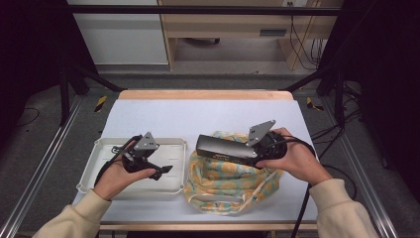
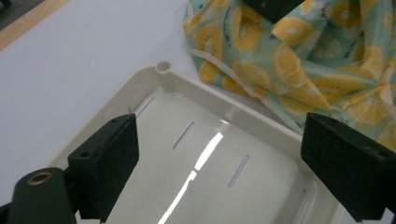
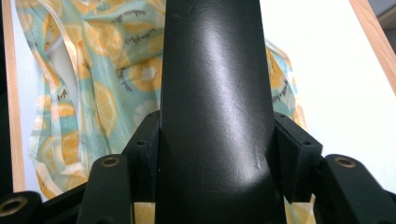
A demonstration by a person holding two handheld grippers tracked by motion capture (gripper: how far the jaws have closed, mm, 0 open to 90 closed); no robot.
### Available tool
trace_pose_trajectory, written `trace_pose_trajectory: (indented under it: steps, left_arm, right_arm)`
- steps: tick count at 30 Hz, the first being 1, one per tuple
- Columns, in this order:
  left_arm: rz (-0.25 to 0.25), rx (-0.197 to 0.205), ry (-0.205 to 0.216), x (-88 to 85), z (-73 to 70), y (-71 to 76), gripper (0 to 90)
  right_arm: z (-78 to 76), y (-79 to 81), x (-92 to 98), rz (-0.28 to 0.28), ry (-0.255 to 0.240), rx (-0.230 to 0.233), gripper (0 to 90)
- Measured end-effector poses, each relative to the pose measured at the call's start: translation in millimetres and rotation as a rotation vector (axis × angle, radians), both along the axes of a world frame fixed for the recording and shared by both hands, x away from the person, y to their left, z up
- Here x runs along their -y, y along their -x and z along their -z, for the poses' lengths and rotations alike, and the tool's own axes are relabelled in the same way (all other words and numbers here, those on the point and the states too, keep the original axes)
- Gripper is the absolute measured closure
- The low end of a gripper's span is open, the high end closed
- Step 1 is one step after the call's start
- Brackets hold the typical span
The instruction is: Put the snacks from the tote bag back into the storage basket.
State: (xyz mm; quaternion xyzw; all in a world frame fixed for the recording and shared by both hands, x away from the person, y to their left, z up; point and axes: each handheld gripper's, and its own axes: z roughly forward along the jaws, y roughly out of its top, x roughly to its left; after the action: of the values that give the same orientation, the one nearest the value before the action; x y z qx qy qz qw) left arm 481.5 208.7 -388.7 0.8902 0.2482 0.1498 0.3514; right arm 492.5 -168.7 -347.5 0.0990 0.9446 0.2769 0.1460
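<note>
Right gripper [image 1: 247, 151]: jaws clamped on one end of a long black case [image 1: 225, 148], pads pressing both flanks in the right gripper view. The end grip leaves most of the case's length free, probably so it can be fed into something. The case hangs level just above the lemon-print fabric bag [image 1: 223, 181], long axis across the table, free end pointing toward the white tray [image 1: 106, 188].

Left gripper [image 1: 159, 171]: jaws spread wide, nothing between them, held over the tray's slotted floor. Likely free to help with the bag beside the tray.
</note>
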Motion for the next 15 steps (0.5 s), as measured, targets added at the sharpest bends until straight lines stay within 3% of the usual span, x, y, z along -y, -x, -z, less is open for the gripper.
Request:
trace_pose_trajectory:
  steps: [5, 7, 10, 15]
  left_arm:
    - [0.079, 0.002, -0.055, 1.1, -14.0, -2.6, 10.4]
    - [0.097, 0.003, -0.080, 0.7, -17.4, -4.7, 10.3]
    - [0.113, -0.011, -0.082, 0.5, -20.0, -6.9, 10.0]
    - [0.166, -0.013, -0.136, 3.9, -29.6, -12.7, 9.3]
  right_arm:
    - [-0.5, -4.8, -10.4, -0.022, 0.004, -0.006, 43.3]
    - [-0.4, -6.5, -14.0, -0.026, 0.008, -0.006, 43.3]
    - [-0.6, -7.6, -17.3, -0.030, 0.016, -0.006, 43.3]
    - [-0.7, -7.8, -26.1, -0.039, 0.031, -0.007, 43.3]
